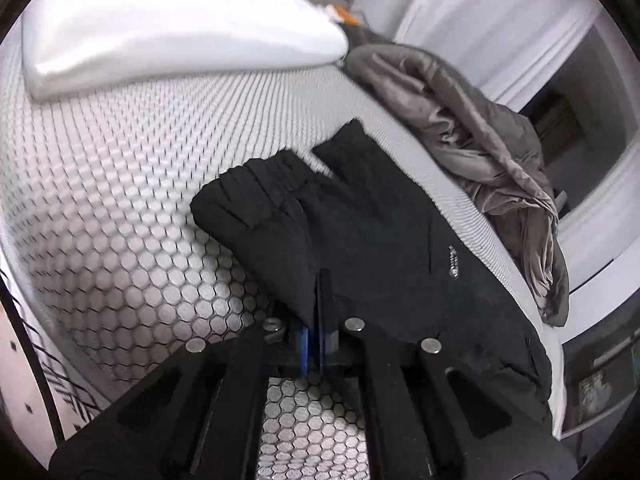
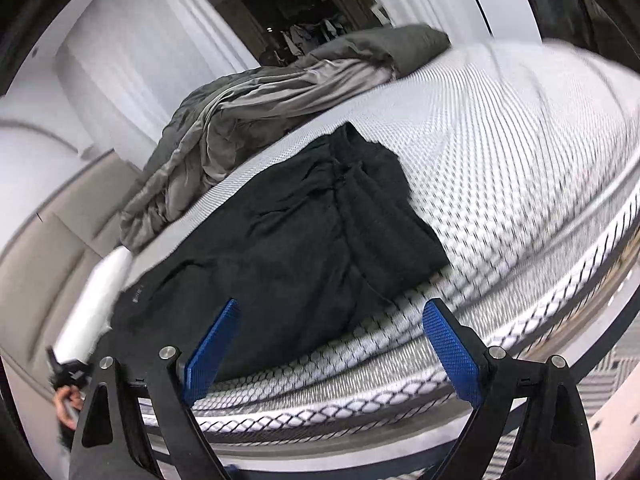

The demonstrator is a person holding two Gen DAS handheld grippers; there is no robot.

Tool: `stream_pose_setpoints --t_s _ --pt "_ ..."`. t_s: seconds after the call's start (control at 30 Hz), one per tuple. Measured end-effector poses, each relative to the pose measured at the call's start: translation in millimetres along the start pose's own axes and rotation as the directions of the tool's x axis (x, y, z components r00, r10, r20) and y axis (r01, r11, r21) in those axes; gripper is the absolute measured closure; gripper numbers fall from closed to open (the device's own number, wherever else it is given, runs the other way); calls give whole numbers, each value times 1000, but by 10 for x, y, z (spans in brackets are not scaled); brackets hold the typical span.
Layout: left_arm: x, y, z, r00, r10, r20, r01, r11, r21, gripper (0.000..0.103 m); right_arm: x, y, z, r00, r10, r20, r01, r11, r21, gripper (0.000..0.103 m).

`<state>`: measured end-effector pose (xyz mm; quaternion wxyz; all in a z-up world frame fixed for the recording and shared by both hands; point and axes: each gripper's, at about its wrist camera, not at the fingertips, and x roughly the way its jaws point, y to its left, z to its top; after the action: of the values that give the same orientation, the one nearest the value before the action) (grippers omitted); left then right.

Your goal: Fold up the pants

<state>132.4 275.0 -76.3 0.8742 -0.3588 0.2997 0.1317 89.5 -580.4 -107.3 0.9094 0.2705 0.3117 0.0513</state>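
Observation:
Black pants (image 1: 360,220) lie folded over on a mattress (image 1: 120,200) covered in a white hexagon pattern, with the elastic waistband towards the far end. My left gripper (image 1: 320,308) is shut on the near edge of the pants, and the cloth drapes over its closed fingers. In the right wrist view the same pants (image 2: 300,232) lie ahead, on the mattress (image 2: 520,160). My right gripper (image 2: 332,340) stands open over the near edge of the bed. Its left blue pad (image 2: 212,348) is in front of the pants' hem and its right pad (image 2: 452,352) is over bare mattress. Nothing is pinched.
A crumpled grey blanket (image 1: 480,140) hangs over the far side of the bed, just beyond the pants, also seen as the grey blanket (image 2: 248,120). A white pillow (image 1: 160,28) lies at the head. A hand (image 2: 66,400) shows at the lower left. White walls and a dark doorway (image 2: 296,12) lie behind.

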Motion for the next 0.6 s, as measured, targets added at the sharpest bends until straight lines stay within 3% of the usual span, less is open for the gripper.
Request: stream_pose_setpoints --t_s 0.2,0.27,0.33,0.43,0.5,0.53,0.6 --pt "-6 -118 4 999 41 8 -41 999 30 103 108 -349 -66 986 165 -37 -155 969 191 29" --pt "-2 -122 6 999 40 2 -40 999 13 103 272 -377 -37 975 219 -43 -202 947 251 31" --pt "-26 -127 15 999 35 3 -36 999 9 103 433 -323 18 971 234 -51 -211 936 282 33" --pt "-45 -106 14 1000 30 2 -30 1000 2 103 570 -217 98 983 180 -28 -165 945 284 36" --pt "-56 -77 9 1000 28 1 -28 1000 -2 103 633 -174 120 992 121 -23 -108 948 299 60" --pt "-61 -67 3 999 33 2 -33 999 0 103 633 -172 128 996 93 -11 -85 949 304 81" --pt "-89 -33 -27 999 43 1 -43 999 19 103 580 -175 134 996 93 0 -88 948 304 93"
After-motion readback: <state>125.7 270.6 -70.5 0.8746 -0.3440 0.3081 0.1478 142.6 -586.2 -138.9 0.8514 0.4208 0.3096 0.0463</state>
